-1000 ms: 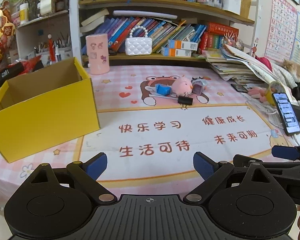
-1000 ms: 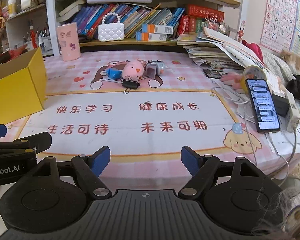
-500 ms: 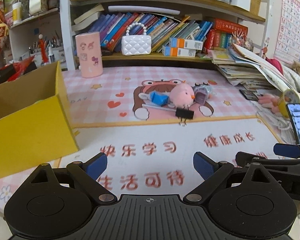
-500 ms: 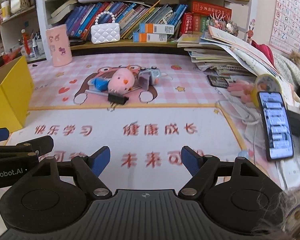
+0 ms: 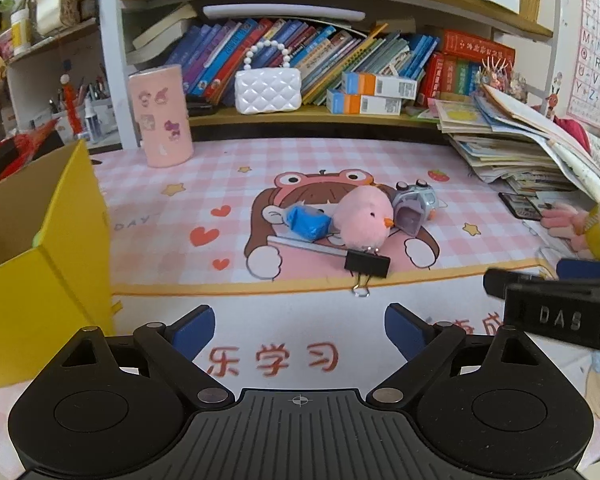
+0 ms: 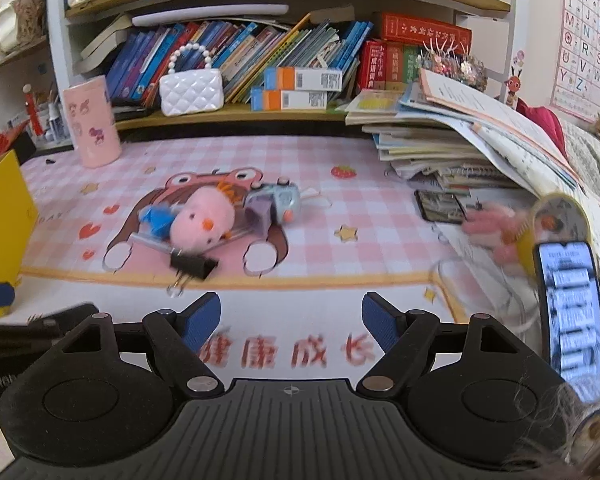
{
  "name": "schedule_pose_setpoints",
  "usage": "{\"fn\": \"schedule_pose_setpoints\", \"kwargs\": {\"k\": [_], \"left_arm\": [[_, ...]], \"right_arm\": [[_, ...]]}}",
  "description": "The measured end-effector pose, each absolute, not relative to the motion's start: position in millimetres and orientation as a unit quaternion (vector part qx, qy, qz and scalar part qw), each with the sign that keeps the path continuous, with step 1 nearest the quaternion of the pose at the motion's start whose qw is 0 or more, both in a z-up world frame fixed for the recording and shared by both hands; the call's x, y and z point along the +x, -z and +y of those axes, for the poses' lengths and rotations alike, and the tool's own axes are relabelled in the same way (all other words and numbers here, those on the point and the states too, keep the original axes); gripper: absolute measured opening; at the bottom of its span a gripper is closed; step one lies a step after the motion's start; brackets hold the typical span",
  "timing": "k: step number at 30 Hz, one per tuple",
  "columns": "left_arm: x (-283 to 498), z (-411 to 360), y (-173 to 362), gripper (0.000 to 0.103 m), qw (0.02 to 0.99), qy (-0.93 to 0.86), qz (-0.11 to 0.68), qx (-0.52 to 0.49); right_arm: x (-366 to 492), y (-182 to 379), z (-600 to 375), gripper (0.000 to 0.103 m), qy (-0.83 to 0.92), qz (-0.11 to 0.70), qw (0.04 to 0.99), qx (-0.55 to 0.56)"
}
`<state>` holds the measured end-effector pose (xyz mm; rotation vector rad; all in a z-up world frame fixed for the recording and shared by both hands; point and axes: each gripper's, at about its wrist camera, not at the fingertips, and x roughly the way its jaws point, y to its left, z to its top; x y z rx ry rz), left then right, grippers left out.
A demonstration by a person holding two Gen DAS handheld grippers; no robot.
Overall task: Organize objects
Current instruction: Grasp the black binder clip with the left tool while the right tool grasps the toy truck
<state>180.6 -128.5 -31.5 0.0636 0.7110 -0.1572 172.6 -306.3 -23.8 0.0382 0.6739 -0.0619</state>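
A small pile lies mid-mat: a pink plush chick point(image 5: 364, 218) point(image 6: 202, 222), a blue wrapped item point(image 5: 308, 222) point(image 6: 158, 216), a grey-purple toy point(image 5: 414, 206) point(image 6: 276, 204), a black binder clip point(image 5: 367, 263) point(image 6: 192, 266) and a clear ruler point(image 5: 308, 246). An open yellow box point(image 5: 40, 264) point(image 6: 4, 216) stands at the left. My left gripper point(image 5: 299, 330) is open and empty, short of the clip. My right gripper point(image 6: 291, 320) is open and empty, just right of the clip; it also shows at the right of the left wrist view point(image 5: 556, 296).
A pink cylinder holder point(image 5: 161, 116) point(image 6: 92, 126) and a white pearl-handled purse point(image 5: 268, 88) stand at the back by the bookshelf. A stack of books point(image 6: 460, 148), a dark phone point(image 6: 438, 206), a lit phone point(image 6: 572, 312) and cables crowd the right side.
Both grippers have moved forward over the mat toward the pile, which now looks larger and closer. The yellow box has slid toward the left edge of both views. Both stay open.
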Motion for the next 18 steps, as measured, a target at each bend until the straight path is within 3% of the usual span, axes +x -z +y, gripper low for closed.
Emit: {"fn": "schedule_pose_setpoints", "kwargs": {"k": [18], "left_arm": [[263.0,-192.8,74.0,0.064,0.917,0.126,0.373,0.064]], "right_arm": [[250.8,21.4,-337.1,0.076,0.008,0.327,0.945,0.030]]}}
